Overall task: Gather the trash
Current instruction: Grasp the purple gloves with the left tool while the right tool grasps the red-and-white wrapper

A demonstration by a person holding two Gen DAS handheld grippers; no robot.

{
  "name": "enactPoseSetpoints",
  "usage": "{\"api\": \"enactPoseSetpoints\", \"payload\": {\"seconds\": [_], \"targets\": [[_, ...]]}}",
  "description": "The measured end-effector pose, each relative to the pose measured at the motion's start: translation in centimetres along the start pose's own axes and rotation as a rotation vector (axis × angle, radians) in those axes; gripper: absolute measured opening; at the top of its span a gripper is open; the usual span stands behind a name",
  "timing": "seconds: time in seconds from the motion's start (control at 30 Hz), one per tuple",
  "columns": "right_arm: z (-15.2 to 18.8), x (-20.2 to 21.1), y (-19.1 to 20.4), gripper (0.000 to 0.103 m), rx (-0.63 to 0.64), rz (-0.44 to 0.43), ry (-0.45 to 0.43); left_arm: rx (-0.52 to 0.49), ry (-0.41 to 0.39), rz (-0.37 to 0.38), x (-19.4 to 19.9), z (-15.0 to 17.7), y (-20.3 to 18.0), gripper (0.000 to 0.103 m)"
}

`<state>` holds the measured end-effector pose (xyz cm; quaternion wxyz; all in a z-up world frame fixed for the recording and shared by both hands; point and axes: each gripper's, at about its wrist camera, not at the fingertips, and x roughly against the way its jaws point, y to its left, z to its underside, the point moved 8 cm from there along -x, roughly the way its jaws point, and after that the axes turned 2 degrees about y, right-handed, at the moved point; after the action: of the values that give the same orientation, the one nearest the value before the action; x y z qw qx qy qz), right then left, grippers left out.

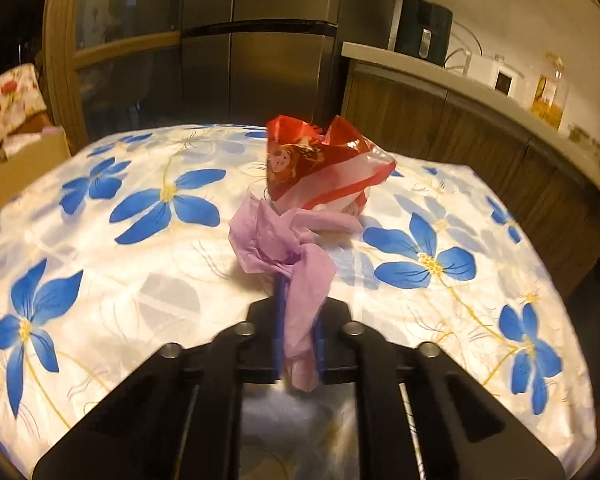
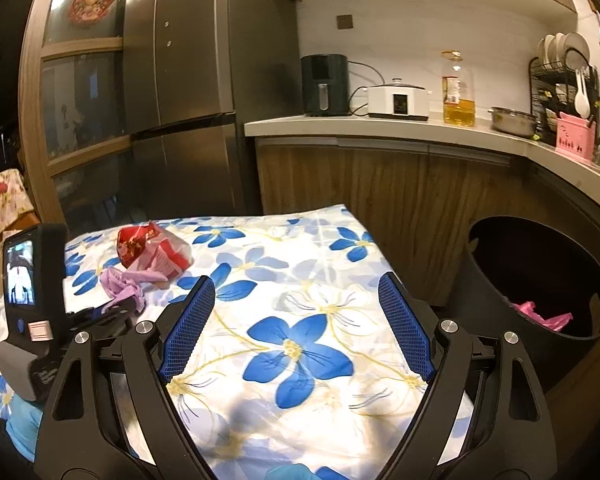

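A crumpled purple tissue (image 1: 276, 240) lies on the flower-print tablecloth (image 1: 140, 280), and a strand of it runs back between the blue pads (image 1: 280, 320) of my left gripper (image 1: 300, 320), which is shut on it. Just behind the tissue, touching it, sits a crumpled red and white plastic wrapper (image 1: 324, 164). In the right wrist view the same tissue (image 2: 120, 284) and wrapper (image 2: 152, 250) lie at the left, with the left gripper (image 2: 112, 312) pinching the tissue. My right gripper (image 2: 296, 280) hangs open over bare tablecloth, with nothing between its fingers.
A black round bin (image 2: 500, 276) stands off the table's right side, a pink bag (image 2: 544, 316) inside it. Behind the table are a steel fridge (image 2: 188, 92) and a wooden counter (image 2: 380, 128) with appliances, an oil bottle and a dish rack. A cardboard box (image 1: 24, 164) stands at the left.
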<state>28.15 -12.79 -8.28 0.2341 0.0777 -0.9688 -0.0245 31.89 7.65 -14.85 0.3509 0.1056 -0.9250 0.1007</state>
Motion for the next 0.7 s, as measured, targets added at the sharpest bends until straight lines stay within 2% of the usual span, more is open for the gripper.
{"api": "enactPoseSetpoints", "payload": {"seconds": [0.17,0.37,0.6,0.7], "targets": [[0.2,-2.0,2.7,0.083,0.036,-0.060,0.029,0.044,-0.061,0.013,2.9,0.1,1.6,0.004],[0.8,-5.8,7.6,0.083,0.066,-0.152,0.082,0.066,-0.135,-0.088,5.9,-0.3,4.9,0.004],[-0.5,-9.9,12.5,0.083,0.109,-0.206,0.097,0.104,-0.148,-0.145,6.2,-1.2,8.2,0.004],[-1.1,-11.3,13.6,0.083,0.123,-0.215,0.100,0.124,-0.141,-0.130,6.1,-1.2,8.7,0.004]]}}
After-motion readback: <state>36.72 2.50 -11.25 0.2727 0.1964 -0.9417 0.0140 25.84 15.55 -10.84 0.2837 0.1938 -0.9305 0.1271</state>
